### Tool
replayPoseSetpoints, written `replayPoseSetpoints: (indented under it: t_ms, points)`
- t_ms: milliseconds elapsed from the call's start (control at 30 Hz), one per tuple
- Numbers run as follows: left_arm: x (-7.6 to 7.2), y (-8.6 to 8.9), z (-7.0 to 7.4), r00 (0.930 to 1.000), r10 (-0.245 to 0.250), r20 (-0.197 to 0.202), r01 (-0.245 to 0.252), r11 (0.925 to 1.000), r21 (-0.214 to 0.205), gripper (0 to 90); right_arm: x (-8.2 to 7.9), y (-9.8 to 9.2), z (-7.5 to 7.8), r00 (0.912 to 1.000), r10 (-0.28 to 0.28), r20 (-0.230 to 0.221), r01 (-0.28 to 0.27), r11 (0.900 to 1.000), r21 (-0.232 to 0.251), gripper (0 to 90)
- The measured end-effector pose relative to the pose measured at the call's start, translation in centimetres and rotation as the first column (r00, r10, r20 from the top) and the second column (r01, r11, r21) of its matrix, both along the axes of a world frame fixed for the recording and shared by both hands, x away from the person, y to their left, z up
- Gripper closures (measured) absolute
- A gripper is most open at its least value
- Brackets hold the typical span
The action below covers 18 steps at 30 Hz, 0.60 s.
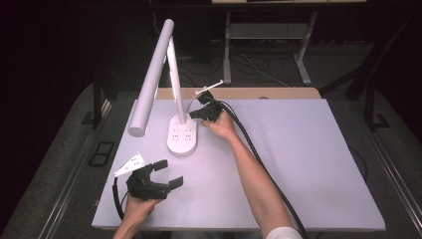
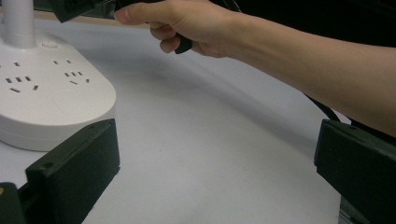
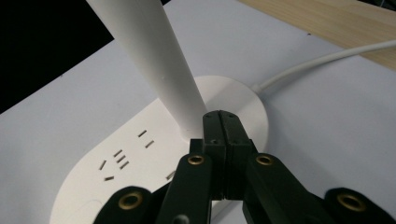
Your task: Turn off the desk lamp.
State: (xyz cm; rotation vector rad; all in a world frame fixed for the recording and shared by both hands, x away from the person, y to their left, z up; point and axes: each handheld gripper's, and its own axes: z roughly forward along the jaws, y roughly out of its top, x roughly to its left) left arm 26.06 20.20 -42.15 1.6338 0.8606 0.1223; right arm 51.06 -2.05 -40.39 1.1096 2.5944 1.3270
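While one lamp [image 1: 181, 132] stands, two claws

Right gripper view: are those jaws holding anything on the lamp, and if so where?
Nothing is held. The right gripper has its jaws pressed together, empty, tips just above the lamp base beside the lamp post.

Lamp base [image 2: 51, 98] cut off at left edge
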Motion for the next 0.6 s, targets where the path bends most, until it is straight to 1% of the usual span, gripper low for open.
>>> replayPoseSetpoints:
  t_ms: [33,100,167,267,433,600]
  points:
    - [0.1,0.0,0.0,1.0,-0.001,0.0,0.001,1.0,0.002,0.0,0.0,0.2,-0.4,1.0,0.001,-0.004,-0.001,1.0,-0.003,90.0]
    - [0.2,0.0,-0.1,1.0,0.0,-0.005,0.0,1.0,-0.002,0.0,0.0,0.5,-0.7,1.0,0.006,-0.002,-0.006,0.9999,-0.015,90.0]
    - [0.3,-0.1,-0.1,1.0,0.0,-0.006,0.0,1.0,-0.001,0.0,0.0,0.5,-0.9,1.0,0.008,-0.006,-0.008,0.9998,-0.018,90.0]
    - [0.3,-0.1,-0.1,1.0,-0.004,-0.003,0.004,1.0,0.002,0.0,0.1,0.5,-1.2,0.9999,0.005,-0.013,-0.006,0.9999,-0.01,90.0]
    - [0.4,-0.1,-0.1,1.0,0.0,-0.006,0.0,1.0,-0.005,0.0,0.1,0.6,-1.3,1.0,0.004,-0.003,-0.004,1.0,-0.001,90.0]
    - [0.4,0.0,-0.1,1.0,0.002,-0.004,-0.002,1.0,-0.007,0.0,0.4,0.6,-1.7,0.9999,-0.007,-0.013,0.007,1.0,0.004,90.0]
